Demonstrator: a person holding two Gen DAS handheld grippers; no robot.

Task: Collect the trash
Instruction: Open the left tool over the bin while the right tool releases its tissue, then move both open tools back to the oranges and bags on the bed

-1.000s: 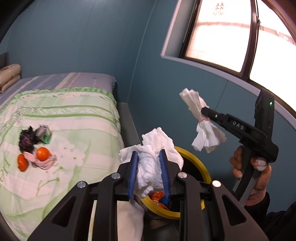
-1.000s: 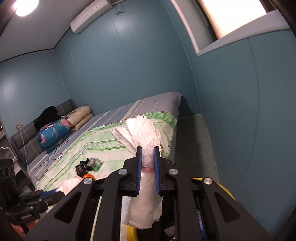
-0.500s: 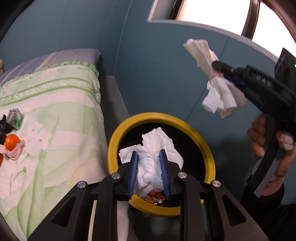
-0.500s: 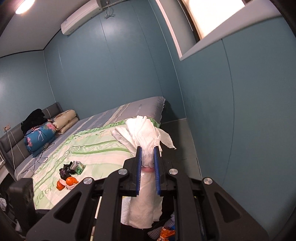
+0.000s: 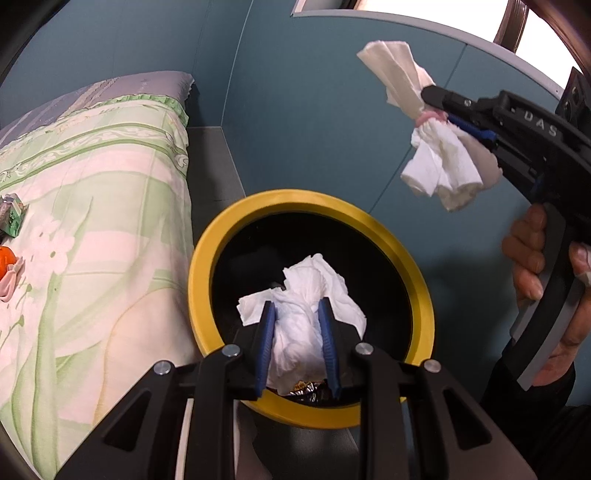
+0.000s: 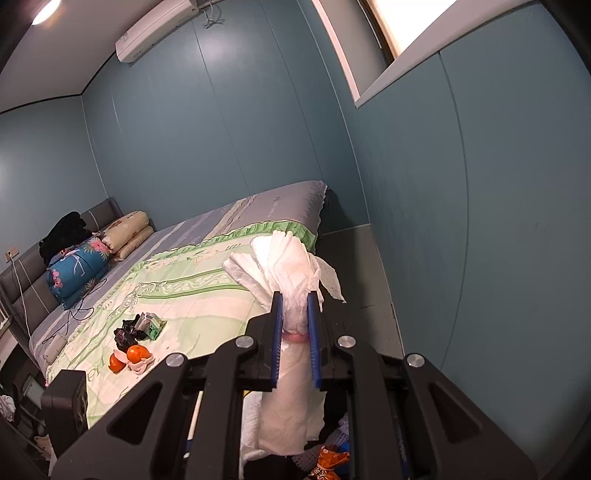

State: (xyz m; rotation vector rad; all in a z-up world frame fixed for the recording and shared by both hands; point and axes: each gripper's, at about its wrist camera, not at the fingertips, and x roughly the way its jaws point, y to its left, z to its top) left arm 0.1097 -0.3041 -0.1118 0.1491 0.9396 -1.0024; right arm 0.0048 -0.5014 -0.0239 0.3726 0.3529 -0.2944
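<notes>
My left gripper is shut on a crumpled white tissue wad, held over the mouth of a yellow-rimmed black trash bin with wrappers at its bottom. My right gripper is shut on a twisted white tissue bundle with a pink band. In the left wrist view that right gripper hangs up and to the right of the bin with its bundle, a hand on its handle. More trash lies on the bed: orange peels, a dark wrapper and a green carton.
The bed with a green floral cover sits left of the bin, a grey ledge between it and the blue wall. Pillows and a folded blue quilt lie at the headboard. A window is above right.
My left gripper sank and tipped down over the bin with its tissue wad; the bin mouth now fills the view. The right gripper stayed nearly in place, holding its bundle.
</notes>
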